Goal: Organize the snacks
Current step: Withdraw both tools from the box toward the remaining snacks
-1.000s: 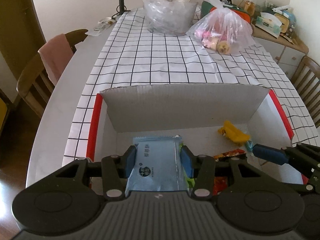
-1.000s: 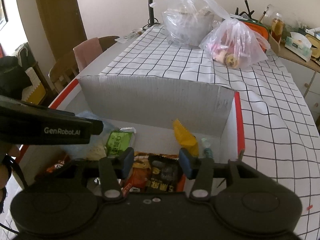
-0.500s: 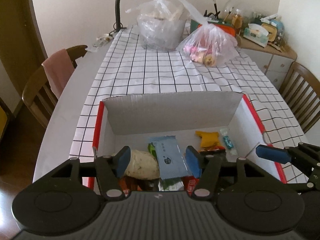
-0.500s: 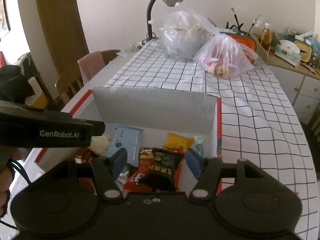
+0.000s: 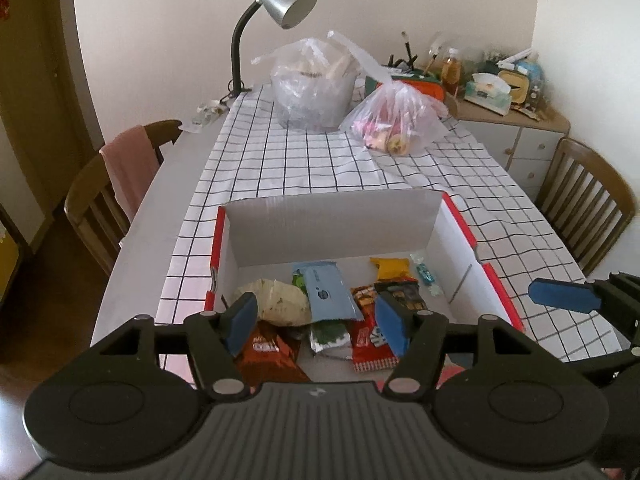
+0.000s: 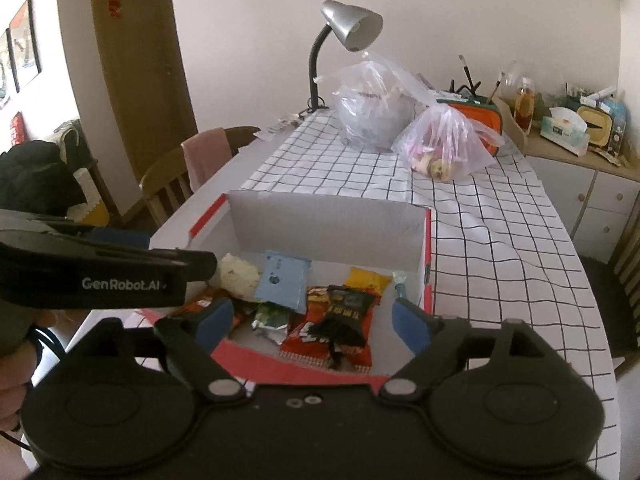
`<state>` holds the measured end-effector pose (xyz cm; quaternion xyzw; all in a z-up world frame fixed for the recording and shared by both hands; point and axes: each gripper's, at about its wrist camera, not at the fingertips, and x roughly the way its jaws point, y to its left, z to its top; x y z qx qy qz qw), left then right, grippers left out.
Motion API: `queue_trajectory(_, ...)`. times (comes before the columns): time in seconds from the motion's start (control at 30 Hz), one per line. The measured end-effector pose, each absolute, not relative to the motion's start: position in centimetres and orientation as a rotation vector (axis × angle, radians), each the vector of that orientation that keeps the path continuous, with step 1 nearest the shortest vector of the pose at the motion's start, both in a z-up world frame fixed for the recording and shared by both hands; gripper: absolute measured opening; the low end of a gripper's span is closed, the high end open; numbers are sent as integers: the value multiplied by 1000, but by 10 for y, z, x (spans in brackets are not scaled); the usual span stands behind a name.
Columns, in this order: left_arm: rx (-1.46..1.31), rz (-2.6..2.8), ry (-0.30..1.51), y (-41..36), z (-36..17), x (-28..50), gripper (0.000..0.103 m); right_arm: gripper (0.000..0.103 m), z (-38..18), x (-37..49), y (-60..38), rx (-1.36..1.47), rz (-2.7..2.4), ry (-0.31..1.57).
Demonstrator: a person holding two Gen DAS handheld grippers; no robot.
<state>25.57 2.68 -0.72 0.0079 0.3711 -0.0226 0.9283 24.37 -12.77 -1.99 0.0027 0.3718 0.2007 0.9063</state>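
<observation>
Checked cloth (image 5: 320, 168) covered the dining table, with a lamp (image 5: 280, 4) and plastic bags (image 5: 396, 120) at its far end. Both the left gripper (image 5: 316, 320) and right gripper (image 6: 316, 320) hung spread and empty above the cardboard box (image 5: 332, 220). Inside, the blue packet (image 5: 326, 292) lay flat, long axis running front-to-back, among other snacks (image 6: 340, 312).

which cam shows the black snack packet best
The right wrist view: the black snack packet lies unobstructed on the red packets. In the left wrist view, the left gripper hides part of it.
</observation>
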Motion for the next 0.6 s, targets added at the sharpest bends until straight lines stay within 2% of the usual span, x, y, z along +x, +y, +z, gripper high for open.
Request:
queue_trajectory(0.07,16,-56,743,27,-5,244,72,92,-18,235,-128,9,420,763)
queue_trajectory(0.37,24,-84,700,28,0,197,75,100,-16,197,-130,15,449,753)
queue_trajectory(0.6,5,-98,707,34,-12,169,77,103,-25,168,-130,21,487,770)
